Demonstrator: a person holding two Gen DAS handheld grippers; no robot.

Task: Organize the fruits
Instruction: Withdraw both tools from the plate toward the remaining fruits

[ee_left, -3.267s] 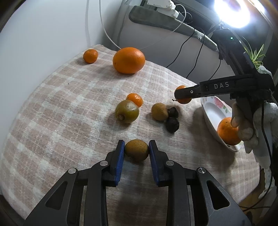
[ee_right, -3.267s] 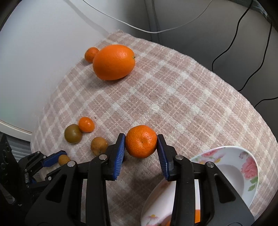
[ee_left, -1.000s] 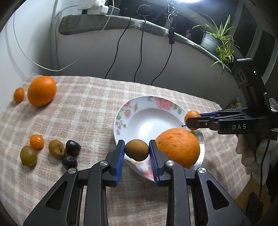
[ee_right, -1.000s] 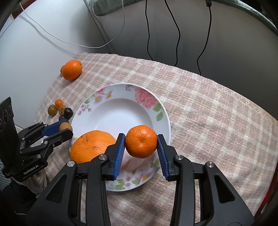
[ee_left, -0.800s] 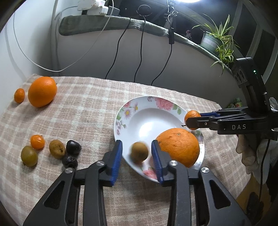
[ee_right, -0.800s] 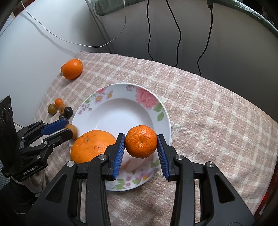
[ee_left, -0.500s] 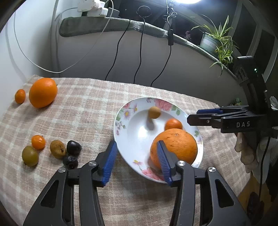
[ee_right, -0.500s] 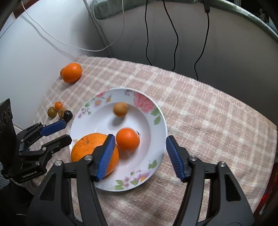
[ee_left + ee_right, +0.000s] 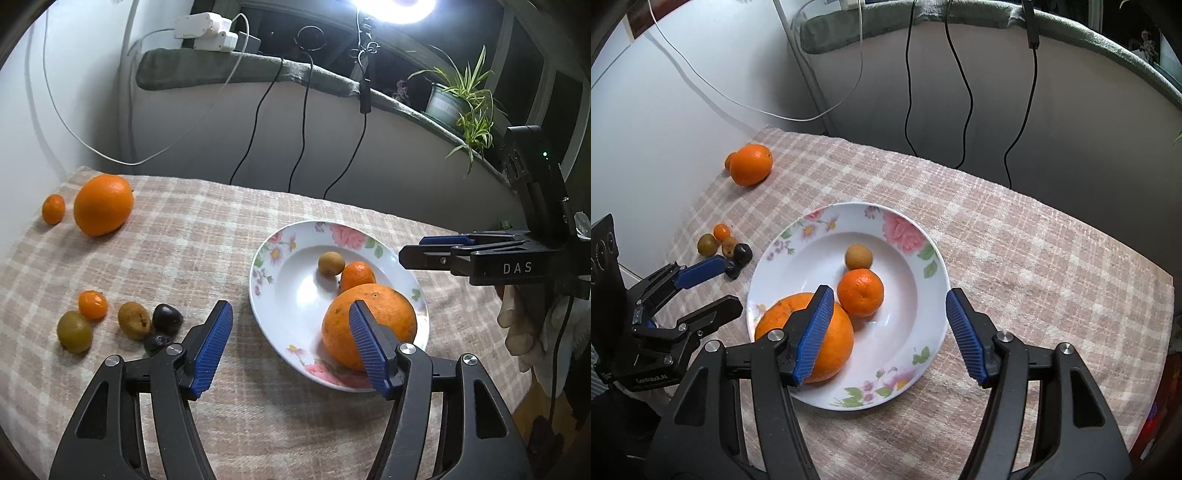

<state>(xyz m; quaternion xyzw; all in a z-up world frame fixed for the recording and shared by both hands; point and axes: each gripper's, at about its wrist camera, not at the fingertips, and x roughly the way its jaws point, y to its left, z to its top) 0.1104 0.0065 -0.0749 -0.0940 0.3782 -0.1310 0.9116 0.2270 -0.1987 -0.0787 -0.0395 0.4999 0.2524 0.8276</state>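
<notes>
A white flowered plate (image 9: 288, 232) (image 9: 923, 229) holds a big orange (image 9: 384, 314) (image 9: 842, 339), a small mandarin (image 9: 357, 275) (image 9: 860, 292) and a brown kiwi-like fruit (image 9: 331, 263) (image 9: 858, 256). My left gripper (image 9: 291, 325) hovers over the plate's near-left edge, its jaws still opening and nothing between them. My right gripper (image 9: 888, 310) stands open above the plate, empty. On the cloth to the left lie a small mandarin (image 9: 92, 304), a green fruit (image 9: 74, 331), a brown fruit (image 9: 134, 319) and two dark fruits (image 9: 167, 317). A second large orange (image 9: 103, 204) (image 9: 751, 164) and a tiny mandarin (image 9: 53, 209) sit at the far left.
The checked cloth (image 9: 192, 229) covers a small table against a grey wall with hanging cables (image 9: 301, 140). A potted plant (image 9: 456, 103) stands on the ledge. A gloved hand (image 9: 524, 332) carries the right gripper (image 9: 436, 249). The table's edge drops off at the right.
Both grippers opened and let go: the brown fruit rolled from the left jaws into the plate, and the mandarin dropped from the right jaws beside the big orange. The left jaws spread wider since.
</notes>
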